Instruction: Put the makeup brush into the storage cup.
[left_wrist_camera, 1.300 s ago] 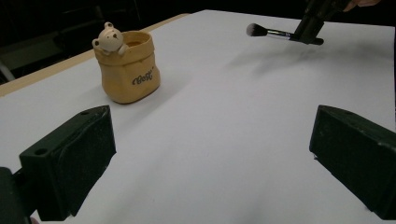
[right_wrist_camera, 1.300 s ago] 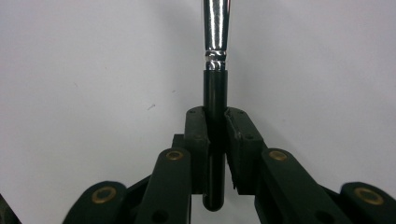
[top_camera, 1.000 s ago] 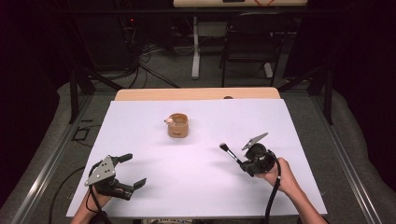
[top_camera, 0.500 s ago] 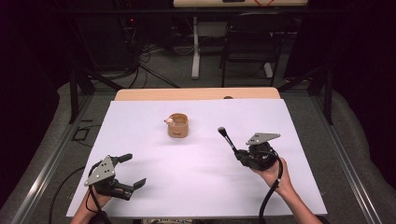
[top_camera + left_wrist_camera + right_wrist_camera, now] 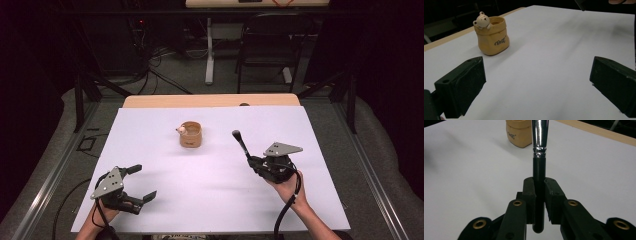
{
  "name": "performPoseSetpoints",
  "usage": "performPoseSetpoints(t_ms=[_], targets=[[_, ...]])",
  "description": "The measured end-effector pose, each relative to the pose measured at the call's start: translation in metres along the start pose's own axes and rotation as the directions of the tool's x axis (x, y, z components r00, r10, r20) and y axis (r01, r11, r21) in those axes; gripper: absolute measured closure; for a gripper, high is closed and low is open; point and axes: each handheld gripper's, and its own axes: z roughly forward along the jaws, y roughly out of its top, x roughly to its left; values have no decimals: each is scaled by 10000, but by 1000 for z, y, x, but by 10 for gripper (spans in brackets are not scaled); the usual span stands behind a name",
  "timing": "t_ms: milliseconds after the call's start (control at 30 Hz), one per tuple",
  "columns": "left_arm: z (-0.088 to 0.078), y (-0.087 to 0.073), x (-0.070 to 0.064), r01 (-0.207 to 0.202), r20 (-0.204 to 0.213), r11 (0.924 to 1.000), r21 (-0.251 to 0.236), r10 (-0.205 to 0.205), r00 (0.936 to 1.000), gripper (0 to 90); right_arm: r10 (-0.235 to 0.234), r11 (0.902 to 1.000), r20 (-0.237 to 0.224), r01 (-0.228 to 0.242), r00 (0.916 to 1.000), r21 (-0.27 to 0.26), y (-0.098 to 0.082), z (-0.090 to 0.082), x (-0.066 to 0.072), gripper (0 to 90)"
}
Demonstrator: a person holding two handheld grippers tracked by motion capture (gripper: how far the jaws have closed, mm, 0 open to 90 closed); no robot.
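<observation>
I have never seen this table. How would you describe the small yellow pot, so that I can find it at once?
Look at the white table cover; behind its middle, near the wooden far edge, the small yellow pot stands alone and upright. It is shaped like a soft sack with dark writing on its side, and a little cream bear peeks over its rim. The brush, held in the right gripper, is black and thin.

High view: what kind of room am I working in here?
Probably a lab or recording studio: a white-covered table ringed by dark drapes, cables across the floor, a folding chair and another desk behind.
</observation>
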Motion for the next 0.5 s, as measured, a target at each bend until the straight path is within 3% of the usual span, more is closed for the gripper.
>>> performPoseSetpoints(t_ms=[233, 433, 467, 500], targets=[[0, 0, 0, -17, 6, 10000, 16, 17, 10000, 2, 69, 9981, -51, -72, 10000, -611, -1, 3, 6, 796], [1, 1, 0, -39, 141, 9999, 126, 38, 9999, 2, 69, 9981, -51, -72, 10000, -611, -1, 3, 6, 796], [1, 1, 0, -23, 115, 10000, 93, 22, 9999, 2, 245, 9923, -154, -261, 9996, -1212, -2, 7, 13, 796], [1, 1, 0, -23, 119, 10000, 83, 22, 9999, 2, 224, 9902, -223, -253, 9995, -1370, -2, 9, 15, 796]])
